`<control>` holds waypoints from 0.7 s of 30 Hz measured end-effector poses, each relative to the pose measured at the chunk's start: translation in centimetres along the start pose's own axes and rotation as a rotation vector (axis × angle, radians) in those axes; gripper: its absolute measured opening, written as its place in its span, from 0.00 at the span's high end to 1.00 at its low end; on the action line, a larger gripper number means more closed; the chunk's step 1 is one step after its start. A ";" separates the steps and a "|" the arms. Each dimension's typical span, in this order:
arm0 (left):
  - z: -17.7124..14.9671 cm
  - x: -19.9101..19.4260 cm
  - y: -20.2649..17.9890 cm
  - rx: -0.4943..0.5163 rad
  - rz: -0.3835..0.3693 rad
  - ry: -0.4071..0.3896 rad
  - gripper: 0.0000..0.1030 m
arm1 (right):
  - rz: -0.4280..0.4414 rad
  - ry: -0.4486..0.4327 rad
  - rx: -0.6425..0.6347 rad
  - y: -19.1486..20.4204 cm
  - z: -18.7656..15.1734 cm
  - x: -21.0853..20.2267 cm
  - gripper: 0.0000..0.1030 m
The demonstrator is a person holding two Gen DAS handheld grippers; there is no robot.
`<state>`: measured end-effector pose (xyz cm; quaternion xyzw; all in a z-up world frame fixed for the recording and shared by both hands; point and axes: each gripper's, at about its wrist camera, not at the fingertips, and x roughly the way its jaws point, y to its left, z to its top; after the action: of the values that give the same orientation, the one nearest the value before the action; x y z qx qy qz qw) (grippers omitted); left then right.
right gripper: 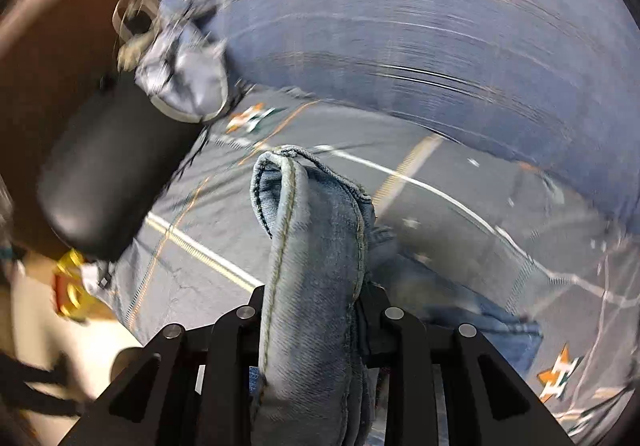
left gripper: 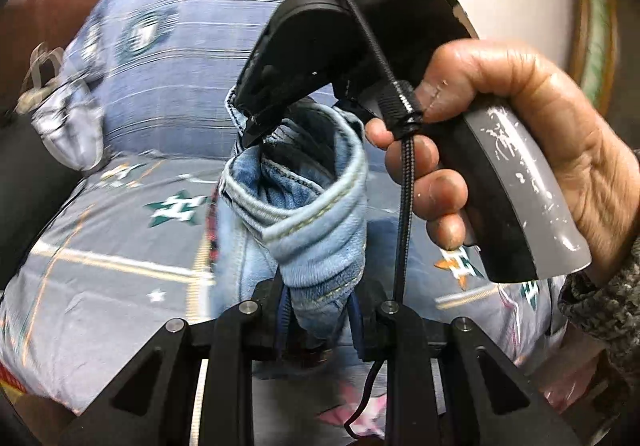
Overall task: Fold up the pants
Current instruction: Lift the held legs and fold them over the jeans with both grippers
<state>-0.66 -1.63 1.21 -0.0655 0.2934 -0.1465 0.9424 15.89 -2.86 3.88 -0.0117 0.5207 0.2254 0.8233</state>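
The pants are light blue jeans (left gripper: pixel 320 214). My left gripper (left gripper: pixel 320 310) is shut on a bunched hem of the jeans and holds it up above the bed. In the left wrist view my right gripper (left gripper: pixel 260 122) comes in from the upper right, held by a hand (left gripper: pixel 500 134), and pinches another hem edge of the same jeans just beyond. In the right wrist view my right gripper (right gripper: pixel 316 310) is shut on a thick stitched fold of the jeans (right gripper: pixel 316 254). More denim (right gripper: pixel 460 306) trails down to the right below it.
A bed with a grey-blue star-print sheet (left gripper: pixel 120 238) lies below. A blue striped pillow (left gripper: pixel 192 78) lies at its head. A grey pouch (right gripper: pixel 184 82) and a black object (right gripper: pixel 108 174) lie at the left. A cable (left gripper: pixel 402 230) hangs from my right gripper.
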 end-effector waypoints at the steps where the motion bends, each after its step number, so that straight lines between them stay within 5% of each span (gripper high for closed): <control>1: 0.0 0.6 -1.3 0.028 -0.002 0.007 0.77 | 0.021 -0.012 0.029 -1.5 -0.5 -0.5 0.72; 4: -1.1 2.7 -5.0 0.128 -0.001 0.049 0.77 | 0.104 -0.064 0.145 -8.1 -2.9 -1.4 0.69; 6: -2.5 4.1 -7.2 0.201 -0.011 0.102 0.77 | 0.101 -0.096 0.210 -12.0 -4.8 -1.5 0.58; 11: -5.0 4.0 -9.8 0.332 -0.095 0.198 0.68 | -0.086 -0.151 0.306 -18.1 -8.9 -2.1 0.56; 17: -4.7 0.5 -8.2 0.361 -0.211 0.187 0.59 | -0.097 -0.308 0.354 -18.8 -10.3 -8.0 0.54; 21: -4.6 -0.8 -6.4 0.355 -0.166 0.164 0.57 | 0.097 -0.362 0.300 -14.5 -8.7 -10.5 0.54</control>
<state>-5.39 -7.62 -0.82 0.0899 0.3325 -0.2779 0.8967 10.28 -21.87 5.78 0.1763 0.3923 0.1833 0.8840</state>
